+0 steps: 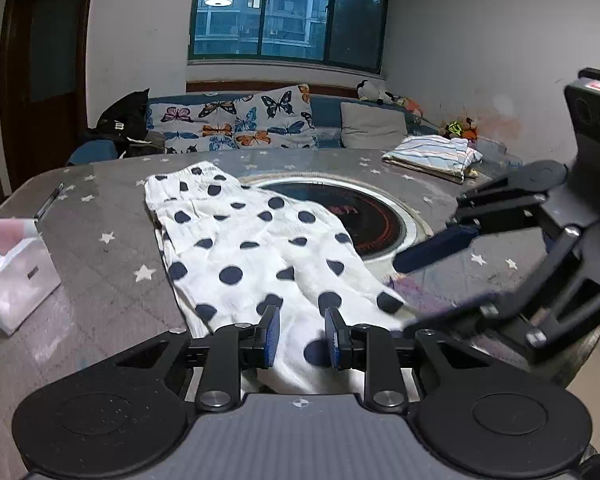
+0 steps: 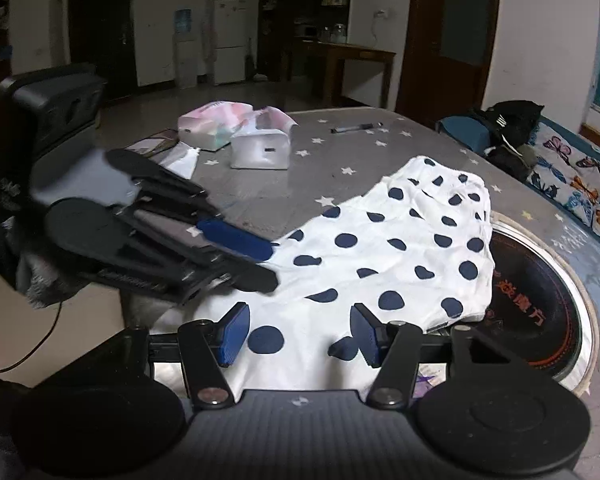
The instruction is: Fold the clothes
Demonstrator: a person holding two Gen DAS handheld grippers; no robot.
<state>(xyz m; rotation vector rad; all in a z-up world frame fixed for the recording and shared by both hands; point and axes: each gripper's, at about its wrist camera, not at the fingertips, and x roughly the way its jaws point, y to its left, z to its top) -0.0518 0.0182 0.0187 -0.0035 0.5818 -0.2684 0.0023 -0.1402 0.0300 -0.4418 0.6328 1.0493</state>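
Looking along the left gripper [image 1: 302, 334] first: its blue pads stand a little apart with the near hem of the spotted garment [image 1: 256, 248] between them, but no pad visibly presses the cloth, so this reads as an open gripper straddling the edge rather than a grip. The garment lies spread lengthwise across the starred bench [image 1: 100, 280], its far end near the middle and one side draped over the rim of the round hob [image 1: 380, 220] set into the bench. A striped, already folded pile [image 1: 436, 156] sits at the far right corner, so some of the job looks done. This piece is flat and not yet folded. The right gripper comes in from the right edge, blurred, its lower finger hard to trace.

Switching to the right wrist view: the right gripper [image 2: 298, 334] hangs over the same near edge, pads wide apart, cloth beneath and between them, nothing clamped. The left gripper shows at the left, close to the hem. By the look of it both are lining up to take the near edge and carry it over for a first fold; that and any further folds are left.

Hidden: the hem itself runs under both gripper bodies, and whether it hangs off the bench cannot be told. The tissue packs [image 2: 236, 136] are well clear.
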